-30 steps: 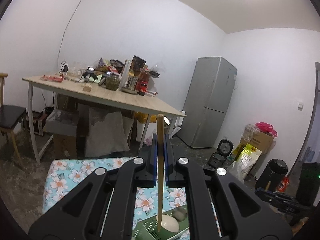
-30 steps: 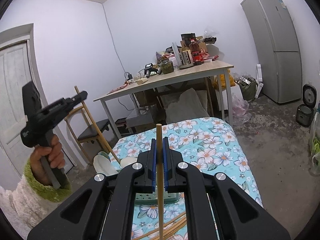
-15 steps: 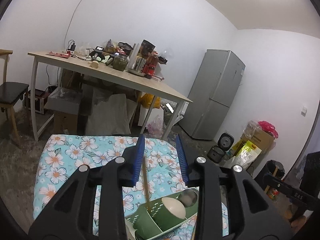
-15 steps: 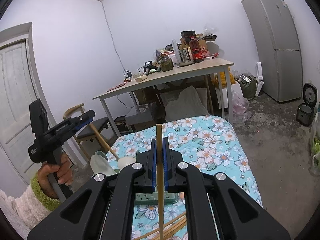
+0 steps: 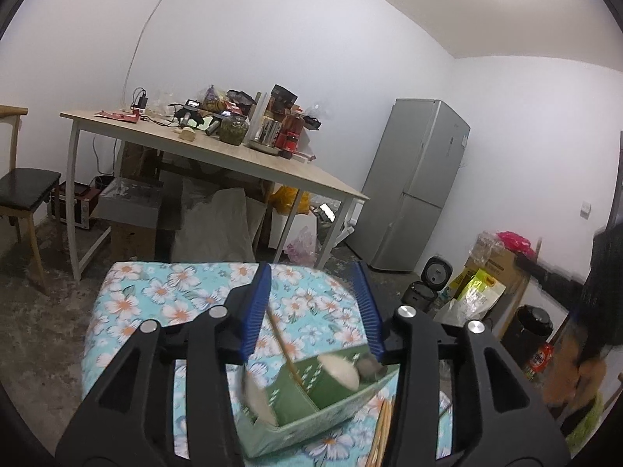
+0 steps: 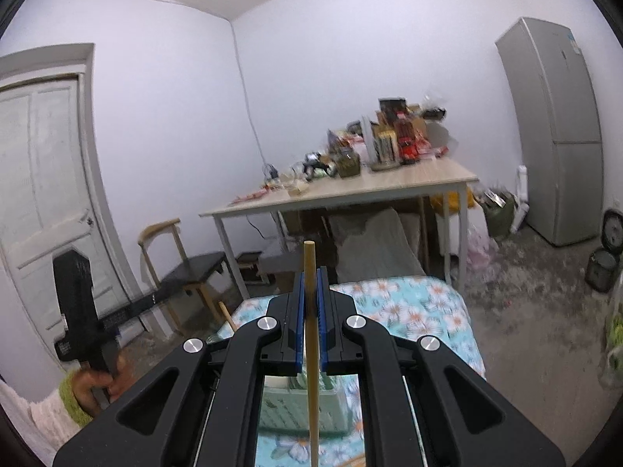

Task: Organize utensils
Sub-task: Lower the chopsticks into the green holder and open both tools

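Observation:
My left gripper [image 5: 312, 268] hangs over a green utensil holder [image 5: 331, 401] on the floral tablecloth [image 5: 163, 303], and its jaws are opening. A wooden chopstick [image 5: 282, 342] leans in the holder between the blue pads and touches neither. Two white spoons [image 5: 338, 369] also sit in the holder. Loose chopsticks [image 5: 383, 428] lie beside it. My right gripper [image 6: 310, 276] is shut on another chopstick [image 6: 309, 260], held upright above the holder [image 6: 296, 401]. The left gripper [image 6: 128, 309] shows at the left of the right wrist view.
A wooden table [image 5: 241, 155] crowded with jars and bottles stands behind the low floral table. A grey fridge [image 5: 416, 183] is at the back right, a chair [image 6: 183, 268] and a white door [image 6: 43, 194] to the left. Bags and a rice cooker [image 5: 432, 280] sit on the floor.
The left jaws have opened and let go of their chopstick, which now leans in the green holder; the left gripper sank. The right gripper rose with its chopstick.

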Tool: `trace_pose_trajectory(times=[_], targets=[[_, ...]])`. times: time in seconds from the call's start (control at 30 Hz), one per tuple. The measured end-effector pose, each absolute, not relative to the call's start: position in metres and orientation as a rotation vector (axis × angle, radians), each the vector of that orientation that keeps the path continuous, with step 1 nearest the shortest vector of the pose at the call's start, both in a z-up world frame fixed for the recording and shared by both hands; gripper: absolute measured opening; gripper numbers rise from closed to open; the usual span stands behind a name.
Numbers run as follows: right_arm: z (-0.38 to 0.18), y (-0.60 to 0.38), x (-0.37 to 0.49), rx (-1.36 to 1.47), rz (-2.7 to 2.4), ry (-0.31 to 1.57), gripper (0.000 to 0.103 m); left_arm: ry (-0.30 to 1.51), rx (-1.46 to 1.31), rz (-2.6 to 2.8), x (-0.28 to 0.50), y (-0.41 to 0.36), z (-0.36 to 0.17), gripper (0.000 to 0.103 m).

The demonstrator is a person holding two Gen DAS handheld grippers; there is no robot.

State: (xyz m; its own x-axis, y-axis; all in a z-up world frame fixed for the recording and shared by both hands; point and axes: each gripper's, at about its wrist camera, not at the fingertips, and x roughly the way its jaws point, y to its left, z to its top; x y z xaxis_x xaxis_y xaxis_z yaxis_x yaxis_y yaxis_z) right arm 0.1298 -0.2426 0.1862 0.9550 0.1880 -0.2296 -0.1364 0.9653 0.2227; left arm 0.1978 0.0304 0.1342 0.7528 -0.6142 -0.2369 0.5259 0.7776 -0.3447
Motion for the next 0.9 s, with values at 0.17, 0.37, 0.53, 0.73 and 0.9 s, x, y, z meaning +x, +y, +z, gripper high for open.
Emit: trace_pose_trajectory(times=[0.17, 0.37, 0.53, 0.73, 0.9], targets=[[0.219, -0.240, 0.134, 0.241, 0.280, 0.178, 0.006, 0.380, -0.267, -0.599, 0.181, 0.053, 0.120, 0.046], [0.241, -0.206, 0.159, 0.202, 0.397, 0.133, 0.006, 0.429, -0.308, -0.545, 0.167, 0.079, 0.097, 0.046], [0.236, -0.166, 0.187, 0.114, 0.421, 0.140, 0.006, 0.425, -0.324, -0.522, 0.158, 0.095, 0.094, 0.046], [0.210, -0.130, 0.218, -0.024, 0.388, 0.174, 0.006, 0.418, -0.333, -0.495, 0.149, 0.110, 0.094, 0.046], [0.174, -0.106, 0.233, -0.160, 0.357, 0.220, 0.006, 0.426, -0.358, -0.477, 0.146, 0.119, 0.089, 0.046]])
